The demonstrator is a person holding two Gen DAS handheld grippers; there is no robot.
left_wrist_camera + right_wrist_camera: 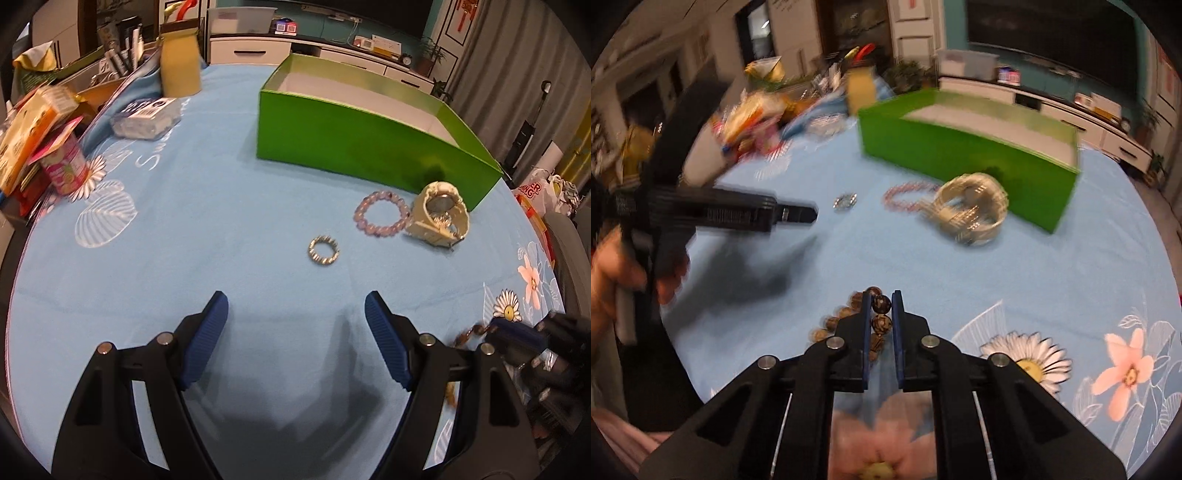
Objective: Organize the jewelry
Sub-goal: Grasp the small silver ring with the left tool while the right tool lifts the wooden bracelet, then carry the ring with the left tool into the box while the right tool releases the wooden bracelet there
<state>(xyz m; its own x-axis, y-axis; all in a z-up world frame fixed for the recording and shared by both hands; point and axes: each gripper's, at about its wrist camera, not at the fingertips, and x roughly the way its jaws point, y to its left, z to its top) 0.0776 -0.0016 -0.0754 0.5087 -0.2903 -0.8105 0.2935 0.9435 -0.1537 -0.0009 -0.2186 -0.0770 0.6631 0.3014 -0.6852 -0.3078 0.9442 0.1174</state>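
Three bracelets (382,213), one watch (439,213)

Bright green cardboard box (354,147) with white inside; pale pink bead bracelet (382,215); cream watch (439,214); mottled brown wooden beads (881,314); light blue tabletop (221,221) with daisy print.

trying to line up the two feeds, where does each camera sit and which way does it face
Left wrist: sits on the left tool, open, facing across the blue floral tablecloth at the small silver beaded ring, pink bead bracelet, cream wristwatch and open green cardboard box; the right tool shows at its right edge.
Right wrist: sits on the right tool, shut on a brown wooden bead bracelet, facing the same box; the left tool and the hand holding it show at left.
Shared: ring, pink bracelet, watch, box.
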